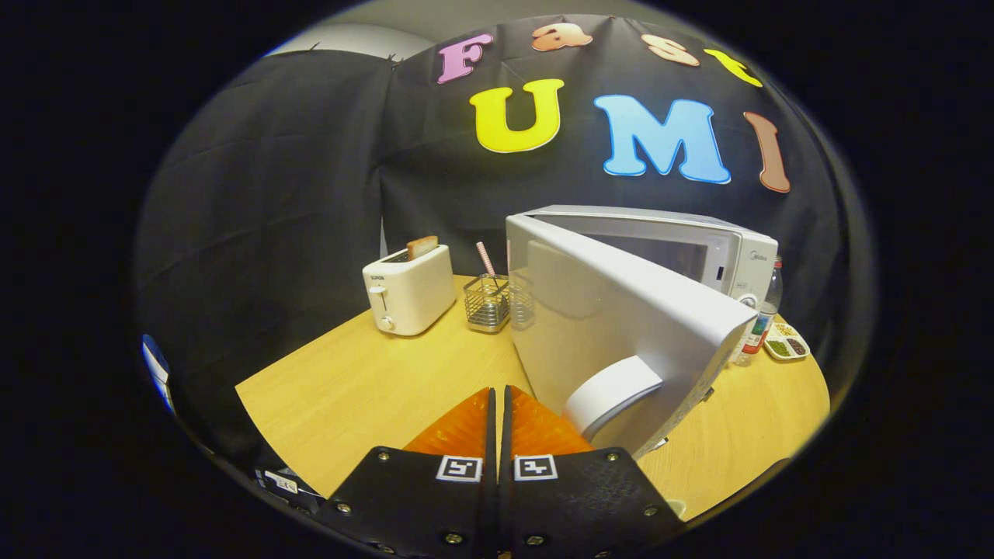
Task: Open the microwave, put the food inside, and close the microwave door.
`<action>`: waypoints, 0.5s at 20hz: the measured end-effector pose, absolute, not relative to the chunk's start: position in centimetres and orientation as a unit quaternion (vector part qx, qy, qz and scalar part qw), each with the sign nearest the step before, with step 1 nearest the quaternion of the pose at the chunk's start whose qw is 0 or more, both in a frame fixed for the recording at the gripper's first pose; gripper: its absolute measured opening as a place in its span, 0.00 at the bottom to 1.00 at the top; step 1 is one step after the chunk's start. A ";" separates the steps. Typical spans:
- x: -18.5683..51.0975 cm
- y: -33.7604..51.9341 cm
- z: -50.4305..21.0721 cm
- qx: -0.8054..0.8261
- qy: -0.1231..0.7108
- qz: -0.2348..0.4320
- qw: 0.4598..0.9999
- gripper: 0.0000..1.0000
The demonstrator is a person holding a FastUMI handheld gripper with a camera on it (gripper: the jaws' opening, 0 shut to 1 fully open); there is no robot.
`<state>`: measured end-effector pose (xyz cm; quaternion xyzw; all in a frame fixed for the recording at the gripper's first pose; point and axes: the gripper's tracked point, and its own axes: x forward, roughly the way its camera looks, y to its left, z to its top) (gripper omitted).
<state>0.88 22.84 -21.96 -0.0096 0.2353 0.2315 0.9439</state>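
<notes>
A white microwave (726, 252) stands on the wooden table (365, 388), beyond my fingers and to their right. Its door (613, 310) is swung partly open toward me, outer face showing. The door's rounded white handle (613, 394) sits just right of my fingertips. My gripper (498, 394) is shut, the two fingers pressed together with nothing between them, low over the table beside the door's free edge. Part of the dark microwave cavity (660, 252) shows above the door. A small tray of food (787, 342) lies to the right of the microwave.
A white toaster (409, 289) with a slice of toast (422, 247) stands at the table's back left. Next to it is a wire basket (488, 303) holding a straw. A bottle (763, 314) stands by the microwave's right side. Bare tabletop lies left of my fingers.
</notes>
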 end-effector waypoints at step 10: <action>4.9 15.9 -22.5 -0.011 0.236 0.194 0.952 0.01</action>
